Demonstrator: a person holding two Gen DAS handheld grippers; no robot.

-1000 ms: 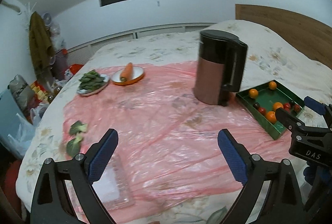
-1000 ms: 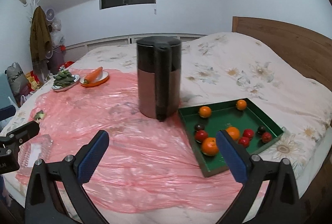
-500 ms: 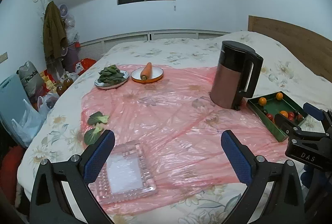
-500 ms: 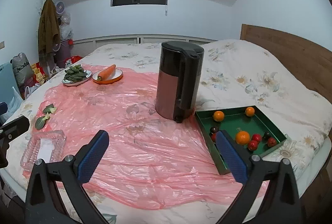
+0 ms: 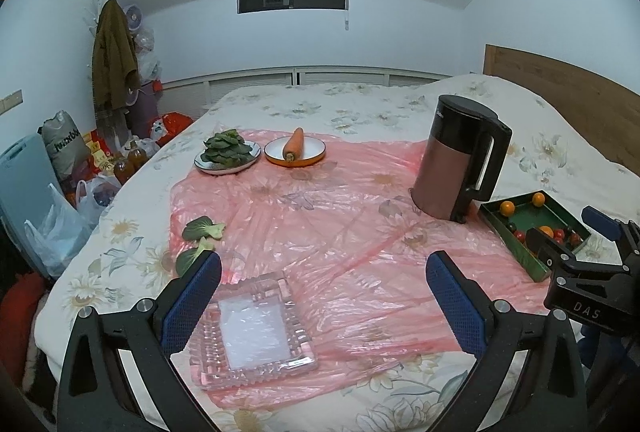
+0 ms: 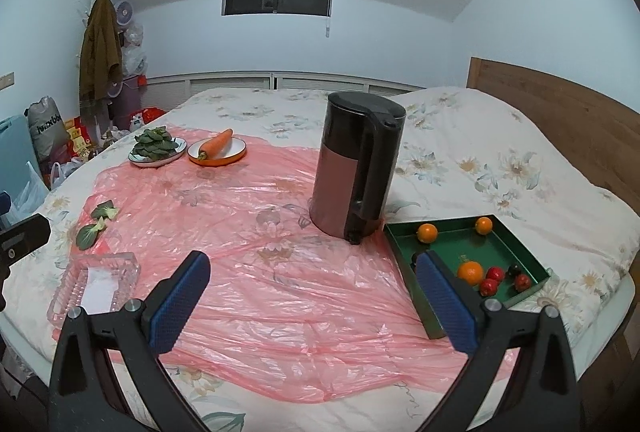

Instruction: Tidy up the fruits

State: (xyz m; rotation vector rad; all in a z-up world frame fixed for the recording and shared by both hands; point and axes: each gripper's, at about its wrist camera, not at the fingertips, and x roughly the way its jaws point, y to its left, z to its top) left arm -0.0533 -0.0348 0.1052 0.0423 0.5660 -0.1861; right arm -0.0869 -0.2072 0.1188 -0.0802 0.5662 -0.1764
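Both grippers have pulled back from the bed since one second ago, so the green tray (image 6: 516, 236) with the oranges (image 6: 470, 271) and small red fruits (image 6: 494, 274) looks farther away, at the right edge of the pink plastic sheet (image 6: 280, 272), just beside the kettle (image 6: 356, 167). Left gripper (image 5: 323, 306) and right gripper (image 6: 313, 302) both have their jaws wide apart with nothing between them. A glass tray (image 5: 256, 336) lies at the sheet's near left corner.

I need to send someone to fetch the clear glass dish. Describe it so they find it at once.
On the bed, the pink plastic sheet covers the near half. At its near left corner, below two loose green leaves, lies the glass dish. It alone is transparent, rectangular, ribbed and empty; the other dishes hold food.
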